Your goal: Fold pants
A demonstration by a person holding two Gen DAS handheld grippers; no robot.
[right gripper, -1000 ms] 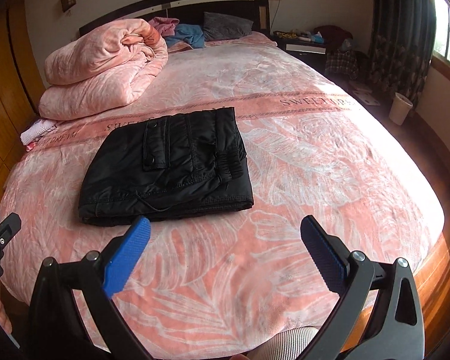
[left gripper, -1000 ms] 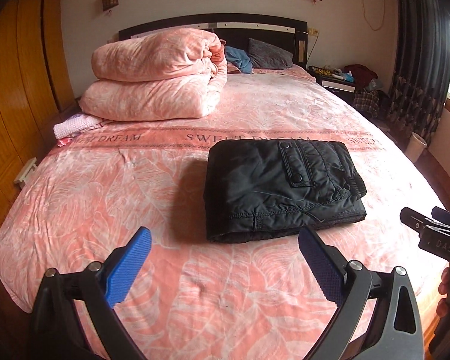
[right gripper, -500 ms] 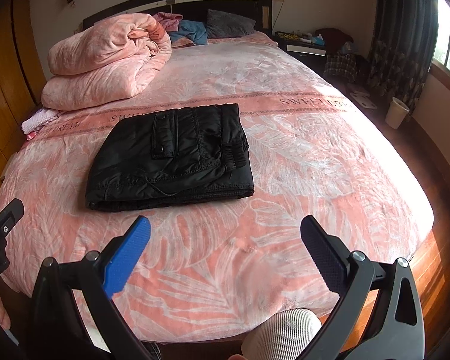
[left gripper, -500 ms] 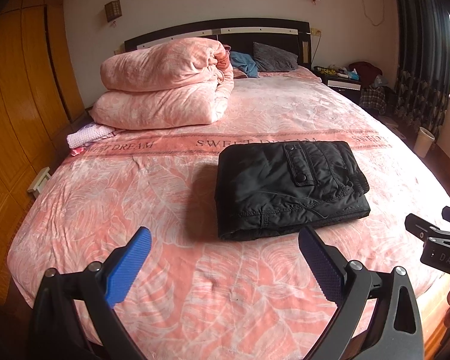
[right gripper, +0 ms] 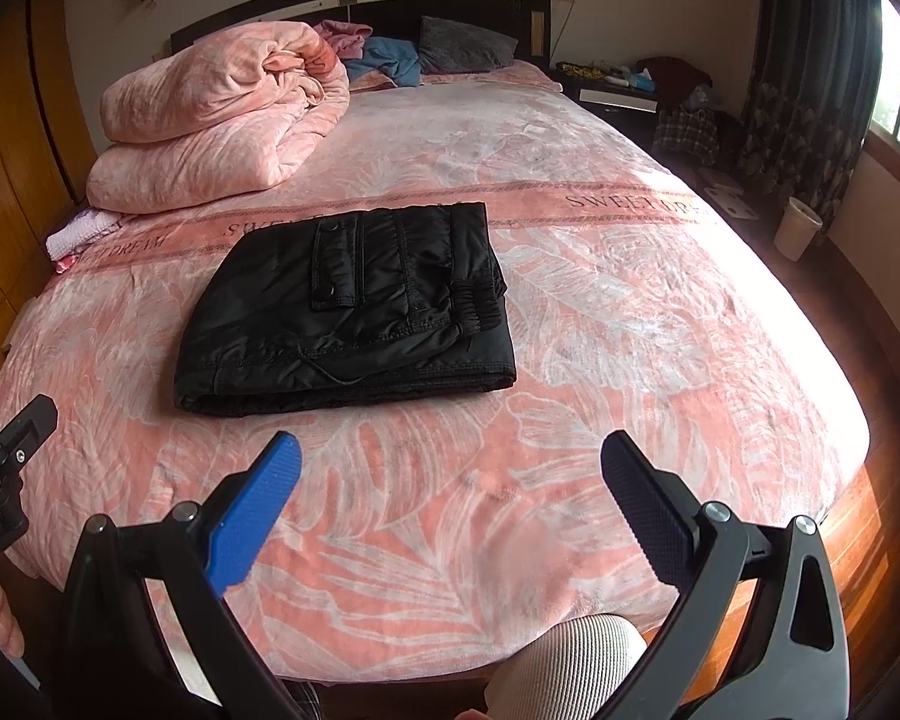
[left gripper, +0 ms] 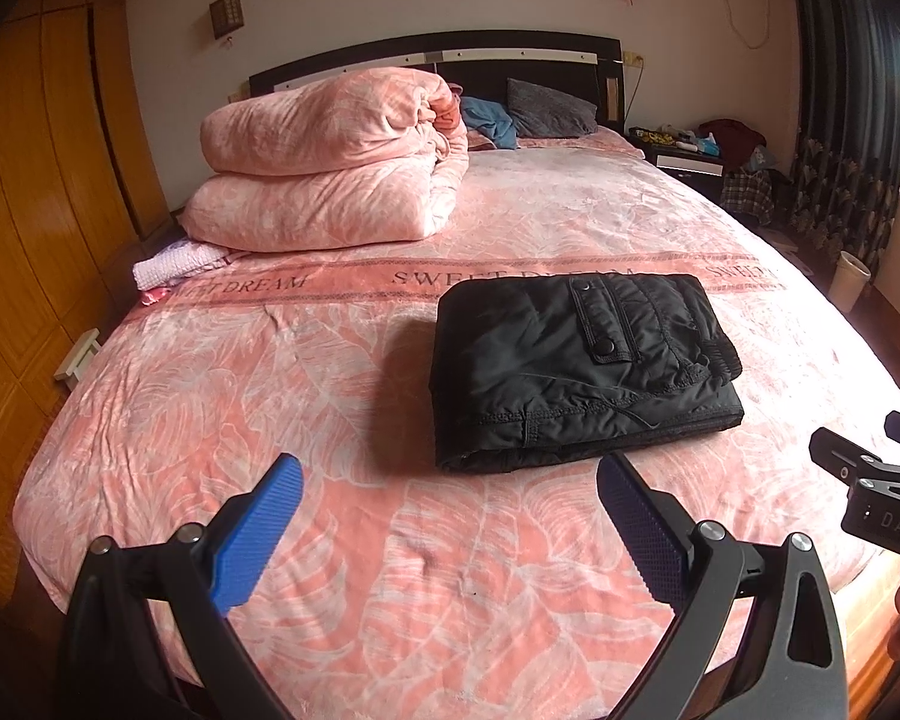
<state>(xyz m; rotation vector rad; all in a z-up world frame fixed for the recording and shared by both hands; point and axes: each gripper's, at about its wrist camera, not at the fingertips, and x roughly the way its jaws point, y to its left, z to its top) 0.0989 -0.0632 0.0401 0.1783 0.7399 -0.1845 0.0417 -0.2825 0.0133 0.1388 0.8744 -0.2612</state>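
The black pants (left gripper: 582, 369) lie folded into a neat, thick rectangle mid-bed (left gripper: 270, 396), pocket flap up; left gripper (left gripper: 450, 507) and right gripper (right gripper: 450, 483) both gape wide, holding nothing.

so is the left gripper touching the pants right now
Apart. The left wrist view shows bare bedspread between the open left gripper and the folded black pants.
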